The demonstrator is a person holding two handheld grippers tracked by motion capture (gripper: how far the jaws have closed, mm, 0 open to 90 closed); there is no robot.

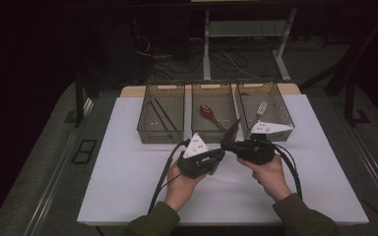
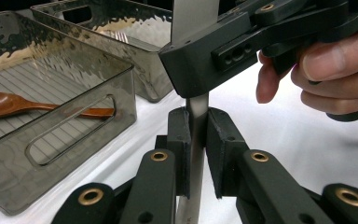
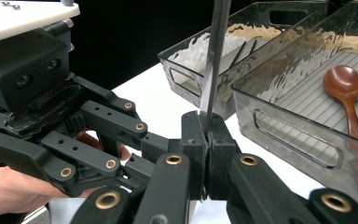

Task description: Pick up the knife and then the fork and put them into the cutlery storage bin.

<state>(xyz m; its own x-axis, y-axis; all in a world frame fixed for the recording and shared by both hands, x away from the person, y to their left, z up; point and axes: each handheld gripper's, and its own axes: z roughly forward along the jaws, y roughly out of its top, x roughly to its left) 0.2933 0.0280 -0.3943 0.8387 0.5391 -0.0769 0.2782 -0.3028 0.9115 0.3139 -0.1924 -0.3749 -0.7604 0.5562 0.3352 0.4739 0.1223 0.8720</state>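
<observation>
A thin, flat metal utensil, probably a knife or a similar piece of cutlery, stands at the centre of the high view, its long axis rising from the two tools toward the upper right, its tip over the front wall of the middle bin. It is clamped at both ends of a short stretch: in the left gripper view the left hand-held gripper is clenched on the strip from both sides, and just above it the right hand-held gripper closes on the same blade. In the right gripper view that right hand-held gripper has its pads pressed flat against the metal, with the left hand-held gripper touching it from the left of the frame. The two tools meet nose to nose just in front of the bins, so neither is nearer the utensil; both grasp it. Whichever lets go, the piece goes with the other, likely a handover. Behind them, in the upper half of the high view, three smoky plastic bins stand in a row on the white worktop: the left bin holds dark sticks, the middle one a wooden spoon, the right bin a pale fork-like piece.
</observation>
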